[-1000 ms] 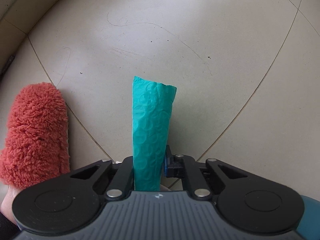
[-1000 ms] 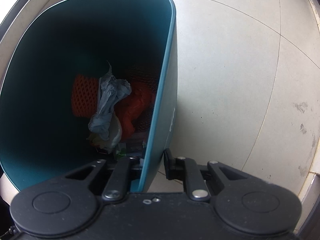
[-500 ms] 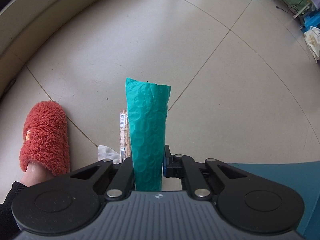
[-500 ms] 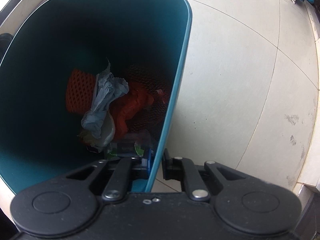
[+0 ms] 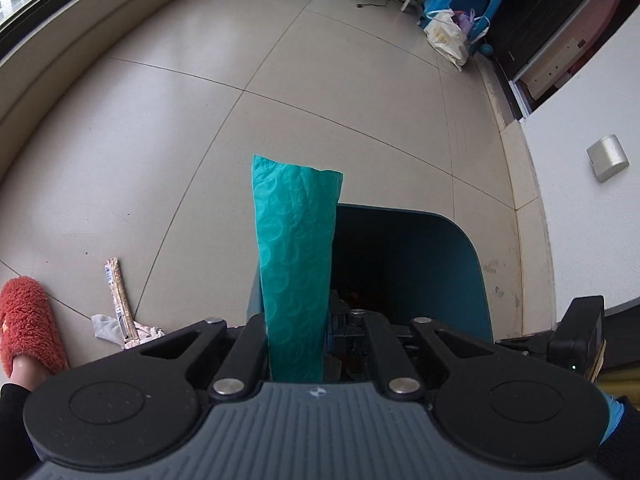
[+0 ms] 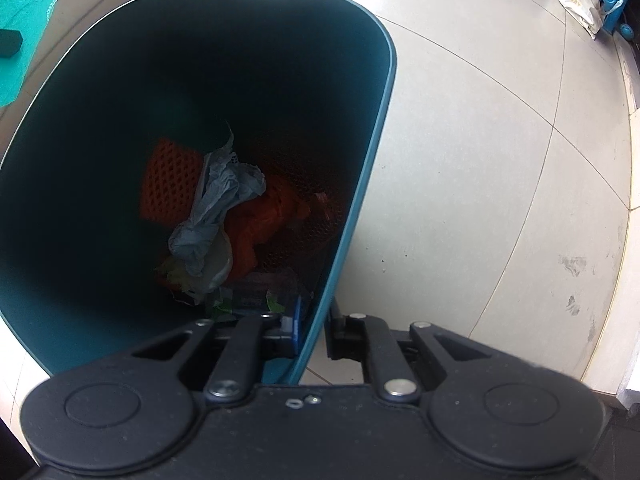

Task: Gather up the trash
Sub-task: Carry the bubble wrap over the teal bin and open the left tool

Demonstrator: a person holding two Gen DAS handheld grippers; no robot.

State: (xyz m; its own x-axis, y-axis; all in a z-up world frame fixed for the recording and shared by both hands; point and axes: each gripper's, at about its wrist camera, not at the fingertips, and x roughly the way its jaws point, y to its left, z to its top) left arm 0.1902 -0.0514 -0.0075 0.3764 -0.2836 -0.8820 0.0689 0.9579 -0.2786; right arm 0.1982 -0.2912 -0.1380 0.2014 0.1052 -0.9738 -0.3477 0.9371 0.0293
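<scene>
The left gripper (image 5: 298, 336) clamps a teal bubble mailer (image 5: 295, 256) above littered floor, while only the right gripper (image 6: 314, 334), pinching the teal bin's rim (image 6: 360, 216), shows the trash inside (image 6: 224, 216).

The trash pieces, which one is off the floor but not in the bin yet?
The teal bubble-wrap mailer, clamped upright in the left tool. The snack wrapper and crumpled tissue lie on the floor; the rest sits inside the bin.
</scene>
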